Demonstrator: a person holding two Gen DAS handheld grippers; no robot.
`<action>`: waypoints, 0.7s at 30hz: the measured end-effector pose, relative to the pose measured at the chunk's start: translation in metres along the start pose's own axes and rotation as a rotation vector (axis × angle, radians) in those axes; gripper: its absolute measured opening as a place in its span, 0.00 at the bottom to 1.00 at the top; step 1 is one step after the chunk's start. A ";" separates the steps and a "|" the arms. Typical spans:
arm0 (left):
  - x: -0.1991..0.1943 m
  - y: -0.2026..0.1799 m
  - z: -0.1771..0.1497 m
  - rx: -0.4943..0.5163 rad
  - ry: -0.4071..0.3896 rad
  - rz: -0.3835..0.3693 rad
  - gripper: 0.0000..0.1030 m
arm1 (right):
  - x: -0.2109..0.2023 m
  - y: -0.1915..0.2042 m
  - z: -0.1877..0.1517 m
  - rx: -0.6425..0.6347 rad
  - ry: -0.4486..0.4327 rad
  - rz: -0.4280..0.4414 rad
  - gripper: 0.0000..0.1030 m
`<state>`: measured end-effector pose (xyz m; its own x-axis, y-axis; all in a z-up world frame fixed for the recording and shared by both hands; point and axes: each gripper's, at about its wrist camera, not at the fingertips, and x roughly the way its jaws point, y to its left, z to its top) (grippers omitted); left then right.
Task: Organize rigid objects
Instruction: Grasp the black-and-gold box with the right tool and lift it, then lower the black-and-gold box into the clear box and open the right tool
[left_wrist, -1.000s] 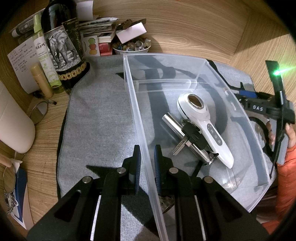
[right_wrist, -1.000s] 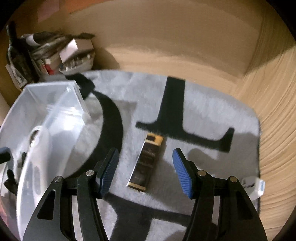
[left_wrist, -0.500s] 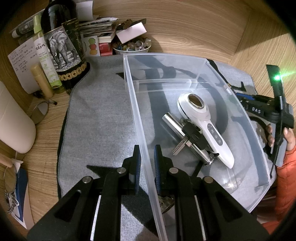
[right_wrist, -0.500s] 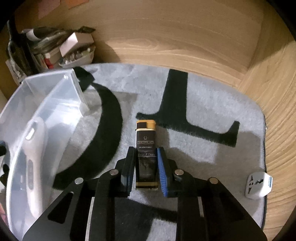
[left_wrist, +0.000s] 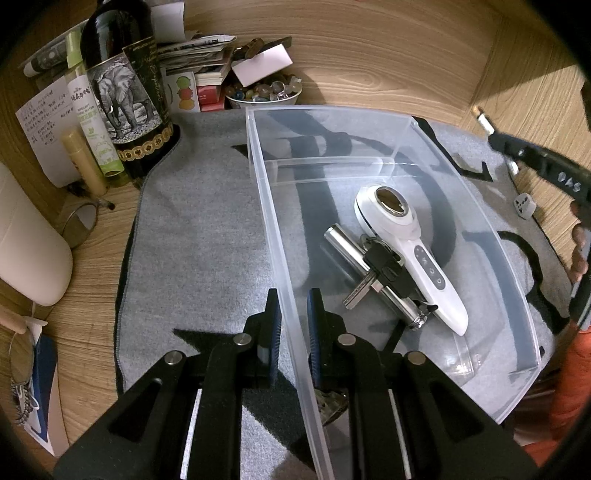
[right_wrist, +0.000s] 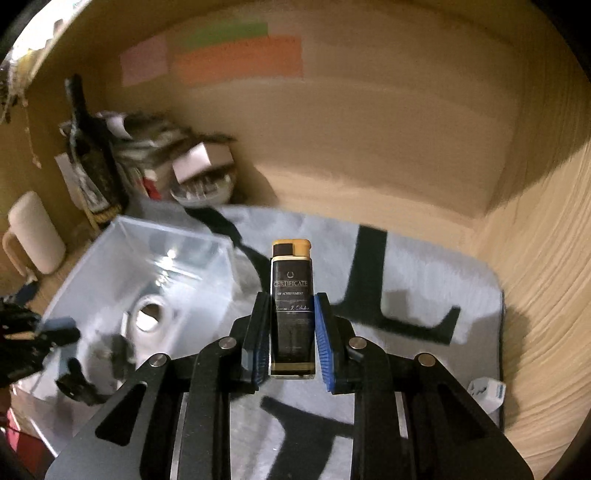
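My right gripper is shut on a black lighter with a gold cap and holds it lifted above the grey mat. A clear plastic bin lies on the mat; in it lie a white handheld device, a silver cylinder and black keys. My left gripper is shut on the bin's left wall, one finger each side. The bin shows blurred at the left of the right wrist view. The right gripper shows at the right edge of the left wrist view.
A dark elephant-label bottle, a green-labelled bottle, papers and a bowl of trinkets crowd the back left. A white jug stands at the left. A white plug adapter lies at the mat's right edge. Wooden walls surround the desk.
My right gripper closed on the lighter, then lifted it off the mat and tilted up. My left gripper kept its hold on the bin wall.
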<state>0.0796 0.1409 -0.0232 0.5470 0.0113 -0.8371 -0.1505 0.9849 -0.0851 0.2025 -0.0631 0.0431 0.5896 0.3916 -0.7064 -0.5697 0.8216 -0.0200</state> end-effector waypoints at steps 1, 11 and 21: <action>0.000 0.000 0.000 0.000 0.000 0.001 0.13 | -0.004 0.003 0.003 -0.006 -0.013 0.006 0.21; -0.001 -0.002 -0.001 -0.003 -0.001 -0.001 0.13 | -0.025 0.044 0.017 -0.089 -0.073 0.073 0.21; -0.005 0.000 0.000 -0.006 -0.009 -0.014 0.13 | -0.011 0.092 0.012 -0.189 -0.024 0.156 0.21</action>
<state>0.0763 0.1404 -0.0189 0.5564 -0.0007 -0.8309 -0.1481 0.9839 -0.0999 0.1505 0.0133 0.0572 0.4982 0.5190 -0.6946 -0.7504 0.6594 -0.0456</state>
